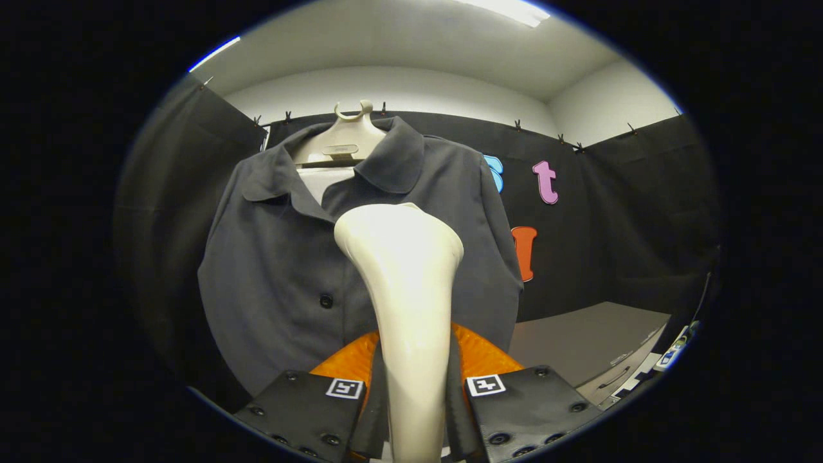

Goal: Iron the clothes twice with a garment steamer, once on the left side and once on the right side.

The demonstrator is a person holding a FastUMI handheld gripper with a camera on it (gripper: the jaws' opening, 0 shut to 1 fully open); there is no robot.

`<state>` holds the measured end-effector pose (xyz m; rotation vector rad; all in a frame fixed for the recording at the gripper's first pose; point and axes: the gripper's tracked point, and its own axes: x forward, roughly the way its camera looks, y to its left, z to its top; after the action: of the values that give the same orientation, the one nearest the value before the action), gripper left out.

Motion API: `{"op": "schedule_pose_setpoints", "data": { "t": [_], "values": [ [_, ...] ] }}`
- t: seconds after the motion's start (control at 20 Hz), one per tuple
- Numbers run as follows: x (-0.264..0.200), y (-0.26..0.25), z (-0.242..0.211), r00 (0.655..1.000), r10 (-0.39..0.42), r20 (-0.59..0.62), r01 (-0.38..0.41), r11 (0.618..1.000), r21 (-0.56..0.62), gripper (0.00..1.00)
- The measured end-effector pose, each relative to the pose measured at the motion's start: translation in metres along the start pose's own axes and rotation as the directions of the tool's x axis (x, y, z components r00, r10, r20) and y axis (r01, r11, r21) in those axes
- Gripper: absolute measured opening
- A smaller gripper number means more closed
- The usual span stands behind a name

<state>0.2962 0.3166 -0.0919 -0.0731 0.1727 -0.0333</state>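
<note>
Black cloth walls w/ clips, white ceiling, strip light, grey tabletop.

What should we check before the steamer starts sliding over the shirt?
1. Tongs shut on the steamer's handle, one finger on each side: ok.
2. Steamer head raised in front of the shirt, near its chest: ok.
3. Head touching the cloth: cannot tell.
4. Shirt hanging on its hanger, collar in place: ok.
5. Shirt front buttoned shut; one button shows: ok.
6. Steam coming out: cannot tell.
</note>
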Motion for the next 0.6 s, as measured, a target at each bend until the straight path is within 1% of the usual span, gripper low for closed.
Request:
{"op": "schedule_pose_setpoints", "data": {
  "t": [0.25,0.45,0.6],
  "values": [
    [0.018,-0.003,-0.013,0.999,-0.015,-0.052,0.014,1.000,-0.023,0.45],
    [0.018,-0.005,-0.017,0.998,-0.029,-0.051,0.026,0.998,-0.058,0.44],
    [0.013,-0.001,-0.024,0.998,-0.020,-0.056,0.015,0.997,-0.075,0.44]
  ]
}}
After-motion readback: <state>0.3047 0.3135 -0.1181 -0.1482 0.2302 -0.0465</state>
